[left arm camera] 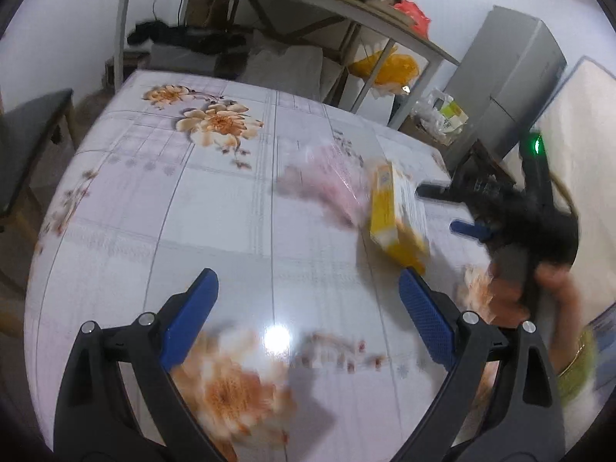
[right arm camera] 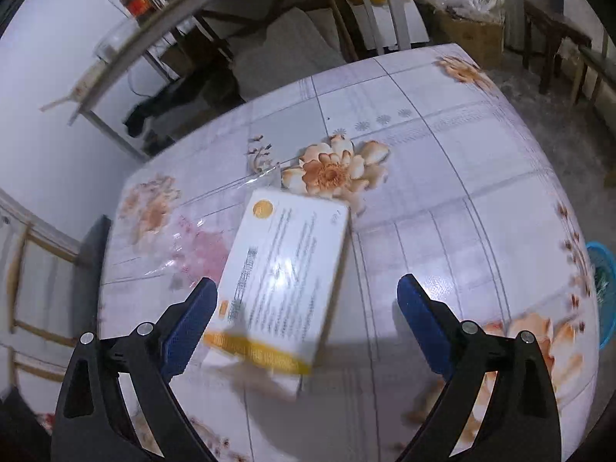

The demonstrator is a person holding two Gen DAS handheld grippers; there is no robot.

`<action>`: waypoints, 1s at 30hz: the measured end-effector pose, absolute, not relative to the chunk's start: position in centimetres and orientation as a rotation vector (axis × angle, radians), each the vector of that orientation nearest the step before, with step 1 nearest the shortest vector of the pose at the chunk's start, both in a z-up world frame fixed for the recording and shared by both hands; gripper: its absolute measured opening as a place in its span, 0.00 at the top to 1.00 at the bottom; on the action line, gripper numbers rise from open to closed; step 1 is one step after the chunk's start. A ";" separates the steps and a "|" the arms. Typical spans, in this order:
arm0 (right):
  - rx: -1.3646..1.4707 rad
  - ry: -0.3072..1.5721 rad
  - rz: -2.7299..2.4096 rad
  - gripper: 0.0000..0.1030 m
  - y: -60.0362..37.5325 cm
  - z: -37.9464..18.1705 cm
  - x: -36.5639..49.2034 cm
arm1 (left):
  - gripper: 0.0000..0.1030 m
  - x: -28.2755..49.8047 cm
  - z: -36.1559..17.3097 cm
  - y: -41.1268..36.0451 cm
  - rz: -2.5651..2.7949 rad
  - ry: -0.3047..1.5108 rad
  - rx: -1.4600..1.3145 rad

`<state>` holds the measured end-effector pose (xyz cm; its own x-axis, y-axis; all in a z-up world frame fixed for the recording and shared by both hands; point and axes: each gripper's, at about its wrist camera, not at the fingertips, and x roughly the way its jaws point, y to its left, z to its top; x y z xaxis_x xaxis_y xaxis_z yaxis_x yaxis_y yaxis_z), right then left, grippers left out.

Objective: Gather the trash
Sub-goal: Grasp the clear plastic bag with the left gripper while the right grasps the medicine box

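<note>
A glossy floral tablecloth point(right arm camera: 442, 200) is seen stretched smooth beneath both sets of jaws. Ahead of the right gripper point(right arm camera: 304, 288), whose jaws are spread wide and clamped on nothing, a flat rectangular cardboard box point(right arm camera: 281, 273), white-faced with a yellow band, is found lying between the blue textured pads point(right arm camera: 188, 319), nearer the left one; its long axis is run away from the jaws, yellow end nearest. A crinkled clear-pink plastic wrapper point(right arm camera: 200, 250) is spotted beyond the left pad. The left gripper point(left arm camera: 308, 288) is held open and empty.

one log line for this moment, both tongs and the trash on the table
left tongs: open, empty | right tongs: open, over yellow-white box, not gripping | pink wrapper: beside box | floral table
</note>
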<state>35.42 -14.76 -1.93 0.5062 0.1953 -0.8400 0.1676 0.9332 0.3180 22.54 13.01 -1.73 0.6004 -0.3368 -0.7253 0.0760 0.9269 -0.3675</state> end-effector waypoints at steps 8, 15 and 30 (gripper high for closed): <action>0.276 1.096 0.004 0.11 -12.4 -4.8 37.8 | 0.23 33.4 -4.4 12.5 -0.310 1.071 -0.536; 0.259 1.092 0.040 0.30 -14.2 -5.5 36.5 | 0.47 36.6 -7.6 10.0 -0.281 1.127 -0.597; 0.260 1.081 0.011 0.31 -21.2 -5.2 26.7 | 0.88 32.7 -6.4 4.6 -0.374 1.069 -0.304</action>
<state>26.75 -21.21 -5.18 0.4738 0.1352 -0.8702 0.1179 0.9695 0.2149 32.73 4.62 -6.40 0.4285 -0.4389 -0.7898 0.1494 0.8965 -0.4172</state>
